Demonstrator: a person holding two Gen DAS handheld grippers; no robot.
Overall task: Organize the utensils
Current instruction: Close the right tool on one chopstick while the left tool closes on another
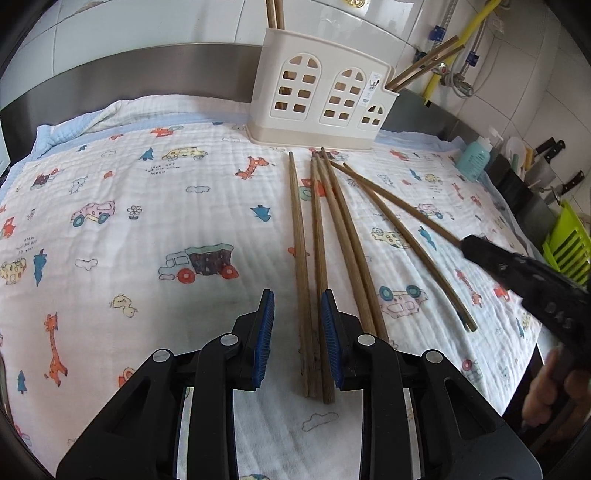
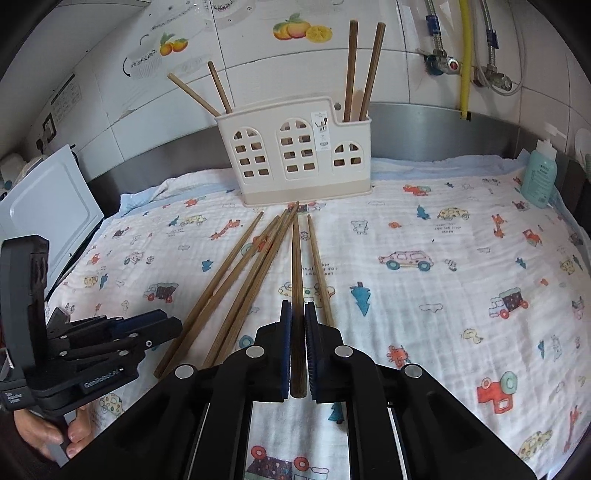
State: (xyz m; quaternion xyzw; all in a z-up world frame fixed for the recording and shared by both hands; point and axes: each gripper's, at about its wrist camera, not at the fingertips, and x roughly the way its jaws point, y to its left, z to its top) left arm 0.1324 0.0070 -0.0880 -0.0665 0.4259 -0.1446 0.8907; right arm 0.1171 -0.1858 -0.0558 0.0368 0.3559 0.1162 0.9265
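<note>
Right tool [image 2: 297,321] clamps one chopstick [image 2: 296,258]; left tool [image 1: 297,310] stands apart over two chopsticks [image 1: 314,258], ahead of which sits the holder [image 1: 321,92].

A white muslin cloth [image 2: 424,295] printed with cartoon cars, giraffes and trees covers the bench; a stainless steel upstand [image 1: 147,70] runs along its back edge; above that, glossy white wall tiles [image 2: 266,74] carry fruit stickers [image 2: 301,29]; a yellow gas pipe [image 2: 464,55] and braided hoses [image 2: 491,37] drop down the wall toward the right; a teal bottle [image 2: 538,179] stands at the right edge; a white appliance [image 2: 48,210] sits at the left edge; daylight glares off the tiles.
</note>
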